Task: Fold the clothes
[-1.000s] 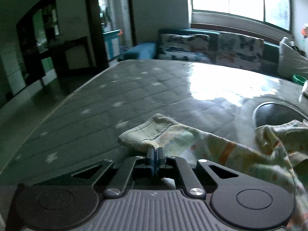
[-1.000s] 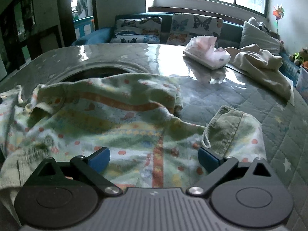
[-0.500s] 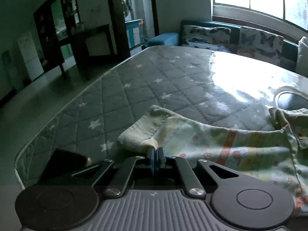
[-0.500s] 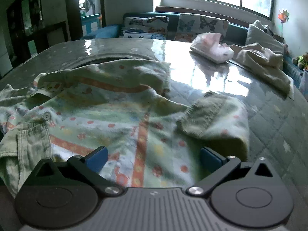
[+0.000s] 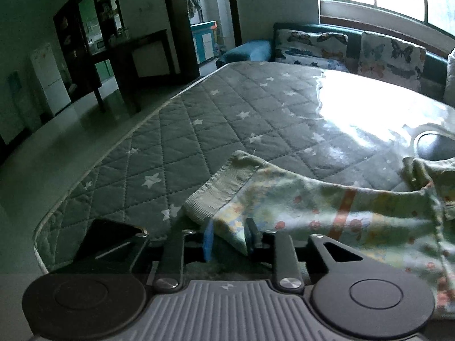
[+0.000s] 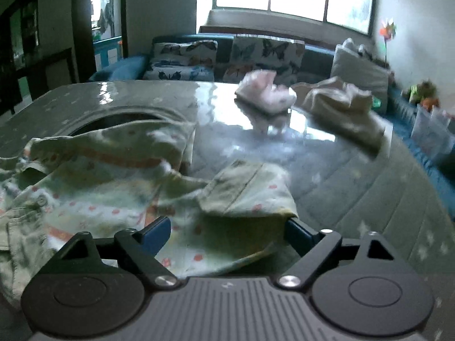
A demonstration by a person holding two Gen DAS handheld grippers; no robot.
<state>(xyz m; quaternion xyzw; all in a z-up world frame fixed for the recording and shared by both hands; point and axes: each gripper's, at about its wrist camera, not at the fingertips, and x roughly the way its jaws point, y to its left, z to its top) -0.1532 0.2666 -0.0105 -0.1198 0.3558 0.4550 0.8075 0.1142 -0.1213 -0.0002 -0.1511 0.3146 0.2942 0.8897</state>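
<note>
The patterned garment (image 5: 327,210) is spread on the star-quilted worktop (image 5: 216,130), one ribbed cuff (image 5: 219,187) lying near the worktop's left edge. In the left wrist view, a fold of the sleeve just behind that cuff is seen between the two fingers of the left gripper (image 5: 227,240); the fingers are opening and no longer clench the cloth. In the right wrist view, the same garment (image 6: 93,187) is seen with a second cuff (image 6: 241,187) folded over. The right gripper (image 6: 227,234) has its fingers set wide and closing, cloth lying between them ungrasped. Toward the far right corner two more items are counted: one pink bundle (image 6: 267,95) and one beige garment (image 6: 344,108), just beside each other.
</note>
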